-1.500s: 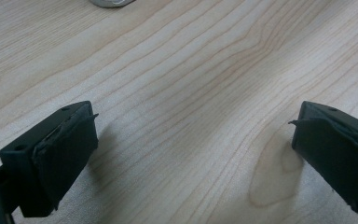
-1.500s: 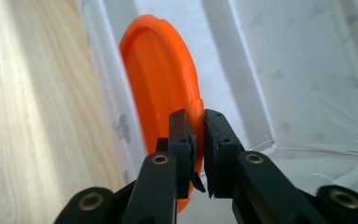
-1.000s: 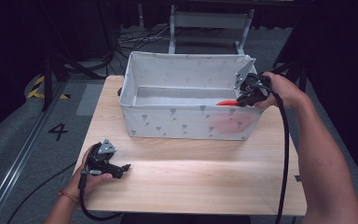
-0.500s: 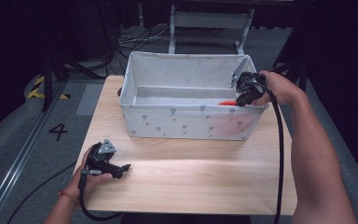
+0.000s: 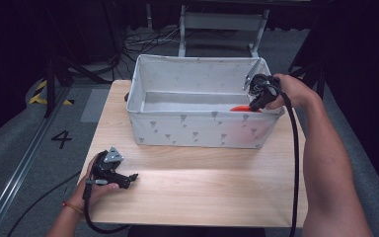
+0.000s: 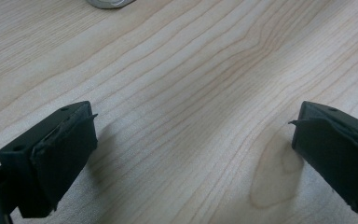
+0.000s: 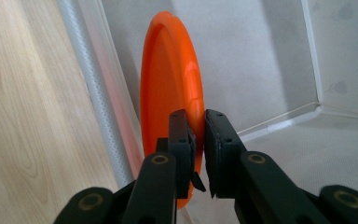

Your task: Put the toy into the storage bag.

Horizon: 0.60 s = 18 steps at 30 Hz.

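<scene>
The right gripper [image 7: 198,140] has its 2 jaws pinched on the rim of an orange plate [image 7: 170,84], which stands on edge inside the white fabric bin [image 5: 197,131], against the wall at its right end. Whether the plate's lower edge touches the bin floor is hard to tell. This looks like the step of moving the plate at the bin; the next move calls for a steady grip clear of the wall. The left gripper [image 5: 112,170] rests wide open and empty on the wooden table [image 5: 202,192].
</scene>
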Motion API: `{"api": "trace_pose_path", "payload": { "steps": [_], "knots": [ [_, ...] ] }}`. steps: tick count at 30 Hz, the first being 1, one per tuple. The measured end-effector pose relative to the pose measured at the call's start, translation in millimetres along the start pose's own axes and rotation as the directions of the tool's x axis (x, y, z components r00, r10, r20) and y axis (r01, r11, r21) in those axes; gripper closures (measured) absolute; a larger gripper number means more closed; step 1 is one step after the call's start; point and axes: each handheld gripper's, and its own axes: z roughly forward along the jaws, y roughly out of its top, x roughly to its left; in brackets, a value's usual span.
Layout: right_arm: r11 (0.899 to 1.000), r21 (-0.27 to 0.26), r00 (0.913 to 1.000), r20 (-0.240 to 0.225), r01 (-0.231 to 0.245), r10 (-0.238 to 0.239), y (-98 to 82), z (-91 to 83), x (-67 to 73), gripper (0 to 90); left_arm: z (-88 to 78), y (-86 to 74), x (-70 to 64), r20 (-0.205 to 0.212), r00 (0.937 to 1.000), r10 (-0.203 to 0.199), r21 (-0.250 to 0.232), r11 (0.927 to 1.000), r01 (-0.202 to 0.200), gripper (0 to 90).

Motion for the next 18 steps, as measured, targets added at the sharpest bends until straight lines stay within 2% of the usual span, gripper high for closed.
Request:
{"api": "trace_pose_path", "payload": {
  "steps": [6, 10, 11, 12, 13, 14, 15, 16, 18],
  "knots": [
    [1.000, 0.027, 0.9999, -0.013, -0.005, 0.006, 0.9, 3.4, 1.4, 79.6, 0.0, 0.0, -0.1, 0.000, 1.0000, 0.000, 0.000, 1.0000, 0.000, 0.2],
    [0.999, -0.025, 0.9980, 0.047, -0.041, 0.042, -2.3, -7.4, 1.5, 71.1, 0.0, 0.0, 0.0, 0.000, 1.0000, 0.000, 0.000, 1.0000, 0.000, 0.2],
    [0.999, -0.025, 0.9980, 0.047, -0.041, 0.042, -2.3, -7.4, 1.5, 71.1, 0.0, 0.0, 0.0, 0.000, 1.0000, 0.000, 0.000, 1.0000, 0.000, 0.2],
    [0.998, -0.048, 0.9971, 0.062, -0.041, 0.044, -3.9, -10.3, 1.9, 67.3, 0.0, 0.0, 0.0, 0.000, 1.0000, 0.000, 0.000, 1.0000, 0.000, 0.2],
    [0.995, -0.084, 0.9956, 0.071, -0.056, 0.062, -5.7, -12.7, 2.9, 64.7, 0.0, 0.0, 0.0, 0.000, 1.0000, 0.000, 0.000, 1.0000, 0.000, 0.2],
    [0.986, -0.150, 0.9943, 0.062, -0.077, 0.087, -9.2, -15.2, 5.4, 59.5, 0.0, 0.0, 0.0, -0.001, 1.0000, 0.000, 0.000, 1.0000, 0.000, 0.3],
    [0.986, -0.150, 0.9943, 0.062, -0.077, 0.087, -9.2, -15.2, 5.4, 59.5, 0.0, 0.0, 0.0, -0.001, 1.0000, 0.000, 0.000, 1.0000, 0.000, 0.3],
    [0.974, -0.202, 0.9896, 0.080, -0.102, 0.120, -12.9, -17.2, 8.4, 52.6, -0.1, 0.0, -0.1, -0.001, 1.0000, 0.000, 0.000, 1.0000, 0.000, 0.3],
    [0.958, -0.253, 0.9842, 0.076, -0.136, 0.160, -18.0, -19.5, 9.8, 48.2, 0.0, 0.0, 0.1, -0.002, 1.0000, 0.002, -0.001, 1.0000, -0.002, 0.3]
  ]
}}
